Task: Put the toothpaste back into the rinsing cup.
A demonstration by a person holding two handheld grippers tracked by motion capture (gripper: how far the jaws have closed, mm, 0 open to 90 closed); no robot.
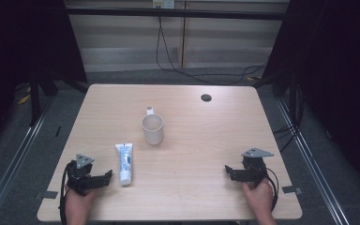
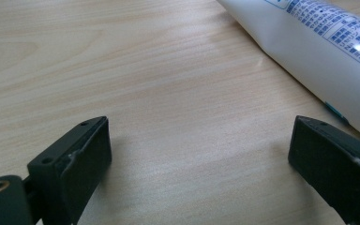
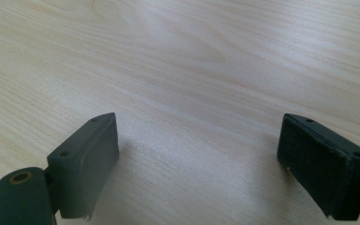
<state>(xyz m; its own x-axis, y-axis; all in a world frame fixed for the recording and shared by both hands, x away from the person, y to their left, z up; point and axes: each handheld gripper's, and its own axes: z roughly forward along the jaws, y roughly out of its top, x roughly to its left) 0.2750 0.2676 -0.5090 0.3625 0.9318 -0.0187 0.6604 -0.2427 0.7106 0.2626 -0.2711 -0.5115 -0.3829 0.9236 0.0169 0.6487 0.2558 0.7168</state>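
A: Tube first. White, blue print, lying flat on the table, cap end toward the person. It sits just beside the left gripper, off its jaw tips, not touching.

B: Left gripper view agrees. The tube runs across the upper right, past the right-hand jaw, outside the gap. Jaws spread wide, bare wood between them. Holding nothing.

A: Right gripper?

B: Well apart from the tube, at the far side of the table's near edge, jaw tips pointing inward toward the left gripper. In its own view the right gripper has 2 jaws standing wide, only table between them. Empty as well.

A: Anything else near?

B: 1 pale cup with a handle, upright, beyond the tube, farther from both grippers, roughly between them. 1 dark round hole in the table farther back, on the right gripper's side.

A: Hands?

B: 1 hand on each gripper, low at the near edge.
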